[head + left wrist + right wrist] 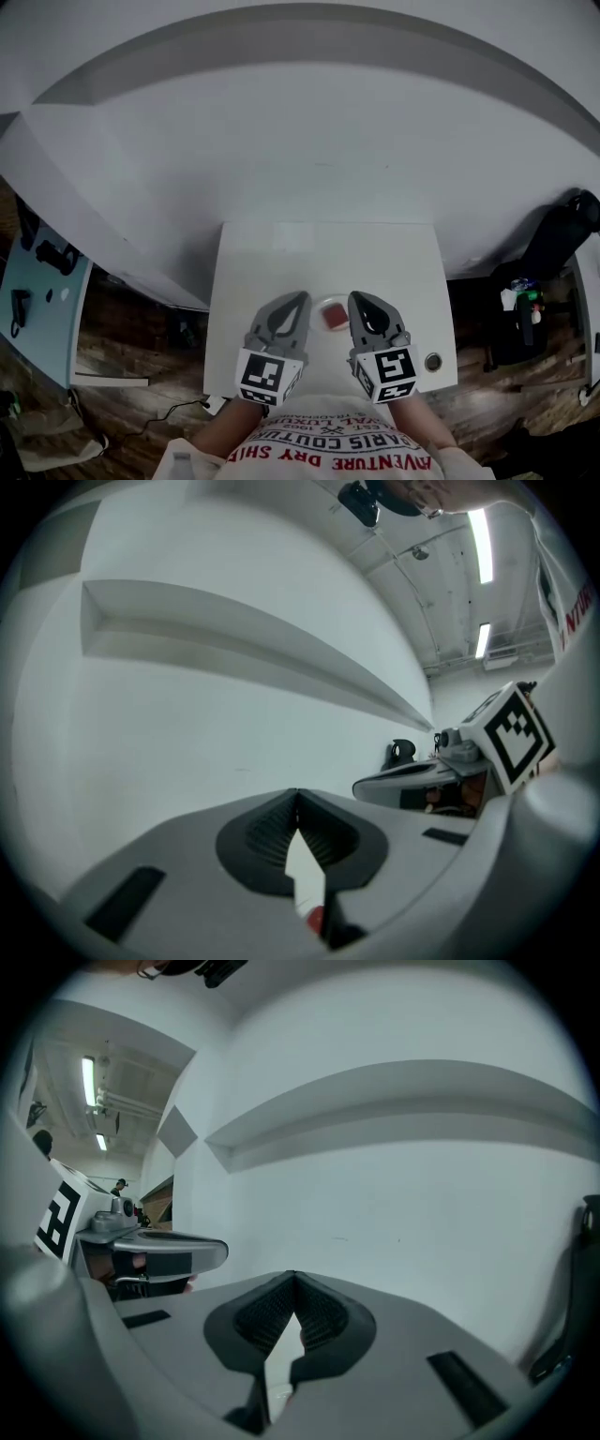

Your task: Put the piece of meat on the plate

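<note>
Head view: meat (335,320) on plate (322,303), table (262,281). Left gripper (301,297), right gripper (357,297): jaws pressed together, empty, flanking plate. Placement seemingly done; next, simply withdraw.

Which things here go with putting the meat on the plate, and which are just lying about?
Job: red piece of meat, lying on the small round pale plate; left tool and right tool, both shut.
Lying about: small round metal ring at the right edge of the white table; black gadgets on the pale blue side desk.
</note>
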Tool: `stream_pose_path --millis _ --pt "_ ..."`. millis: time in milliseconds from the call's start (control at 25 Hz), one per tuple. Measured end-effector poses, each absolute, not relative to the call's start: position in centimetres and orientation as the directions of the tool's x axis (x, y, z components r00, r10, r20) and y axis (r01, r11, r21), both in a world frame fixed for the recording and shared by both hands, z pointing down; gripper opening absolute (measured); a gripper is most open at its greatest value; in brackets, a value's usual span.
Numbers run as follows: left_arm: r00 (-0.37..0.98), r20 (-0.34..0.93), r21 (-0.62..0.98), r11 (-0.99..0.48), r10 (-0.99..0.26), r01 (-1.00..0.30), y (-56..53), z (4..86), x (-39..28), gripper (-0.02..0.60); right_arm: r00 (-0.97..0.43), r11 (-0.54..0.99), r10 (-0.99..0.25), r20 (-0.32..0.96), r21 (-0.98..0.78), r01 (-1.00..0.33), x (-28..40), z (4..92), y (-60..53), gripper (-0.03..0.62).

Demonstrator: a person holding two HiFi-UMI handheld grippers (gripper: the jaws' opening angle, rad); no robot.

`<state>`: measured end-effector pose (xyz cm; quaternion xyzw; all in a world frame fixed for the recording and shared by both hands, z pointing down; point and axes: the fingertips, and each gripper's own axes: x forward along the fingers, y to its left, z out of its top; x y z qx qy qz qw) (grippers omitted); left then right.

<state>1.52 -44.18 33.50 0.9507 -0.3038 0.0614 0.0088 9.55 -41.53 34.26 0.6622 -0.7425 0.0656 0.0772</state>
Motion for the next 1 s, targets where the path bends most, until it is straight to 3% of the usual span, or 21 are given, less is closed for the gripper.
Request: stream_pose_path --millis 1000 --pt "0.795 0.127 0.027 -0.799 -0.594 -0.601 -43.6 34.3 -0.7 0.005 -0.076 0.08 -0.973 0.217 0.009 -0.997 8.1 35.1 -41.1 0.012"
